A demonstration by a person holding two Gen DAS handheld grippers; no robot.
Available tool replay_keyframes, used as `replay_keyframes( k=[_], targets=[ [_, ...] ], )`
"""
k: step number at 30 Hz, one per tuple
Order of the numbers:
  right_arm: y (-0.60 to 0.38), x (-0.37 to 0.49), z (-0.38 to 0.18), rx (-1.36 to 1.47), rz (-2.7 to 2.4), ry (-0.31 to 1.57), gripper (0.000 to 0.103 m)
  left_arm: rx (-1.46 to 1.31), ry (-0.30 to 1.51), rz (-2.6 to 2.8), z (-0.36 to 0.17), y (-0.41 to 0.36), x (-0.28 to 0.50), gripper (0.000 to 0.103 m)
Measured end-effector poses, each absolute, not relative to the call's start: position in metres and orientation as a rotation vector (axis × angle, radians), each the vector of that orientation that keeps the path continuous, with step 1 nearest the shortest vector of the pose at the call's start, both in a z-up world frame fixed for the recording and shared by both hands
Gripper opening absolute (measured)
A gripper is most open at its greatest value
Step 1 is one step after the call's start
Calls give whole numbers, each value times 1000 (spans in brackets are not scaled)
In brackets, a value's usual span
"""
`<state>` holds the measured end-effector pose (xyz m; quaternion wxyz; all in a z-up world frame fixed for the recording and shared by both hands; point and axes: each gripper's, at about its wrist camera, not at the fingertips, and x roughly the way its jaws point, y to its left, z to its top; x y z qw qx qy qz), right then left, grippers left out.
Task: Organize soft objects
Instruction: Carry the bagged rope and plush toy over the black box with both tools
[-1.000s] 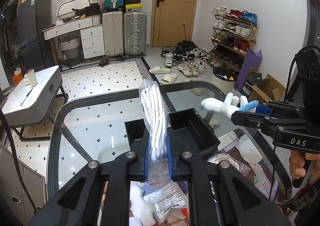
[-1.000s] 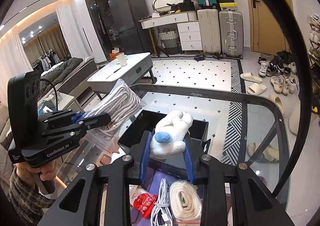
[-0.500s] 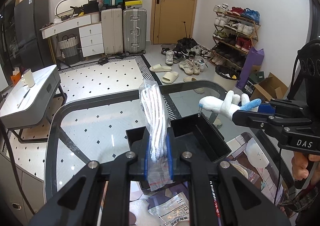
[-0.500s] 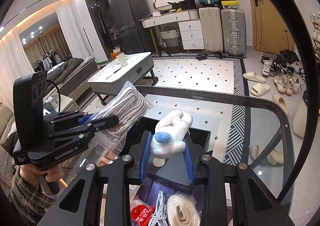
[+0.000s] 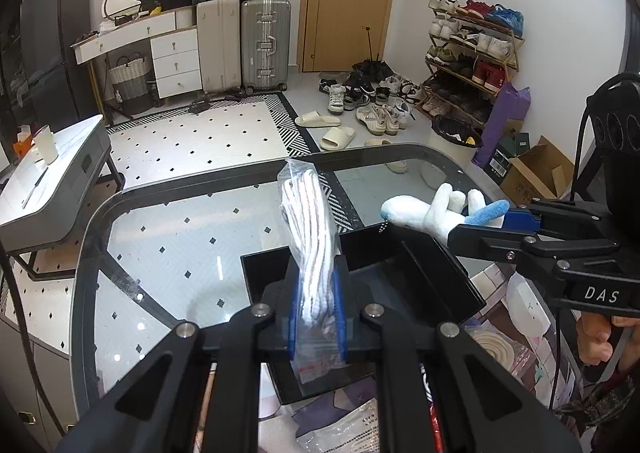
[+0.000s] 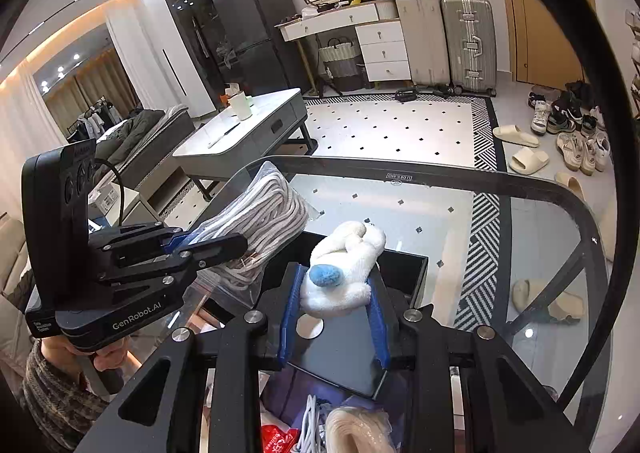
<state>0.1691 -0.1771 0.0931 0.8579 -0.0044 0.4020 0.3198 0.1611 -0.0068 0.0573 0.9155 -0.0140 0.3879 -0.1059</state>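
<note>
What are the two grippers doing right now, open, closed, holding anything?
Left gripper: closed on the clear bag of striped cord, above the black box.
Right gripper: closed on the white plush toy, over the same box.

A: Right gripper?
B: Blue fingers clamped on white plush toy, blue patch facing camera, held above black tray on glass counter.
A: Left gripper?
B: At left, pinching clear bag of striped rope, just beside the plush, over tray's left edge.
</note>
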Motion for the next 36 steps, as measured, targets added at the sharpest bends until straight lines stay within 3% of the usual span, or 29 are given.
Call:
replay_keyframes(
  k=[21, 36],
  targets=[
    [-165, 182, 33, -64, 649, 970, 31, -44, 903, -243, 18, -25, 157, 11],
    [-168, 163, 29, -89, 665, 970, 31, -46, 954, -241, 8, -28, 142, 11]
  ],
)
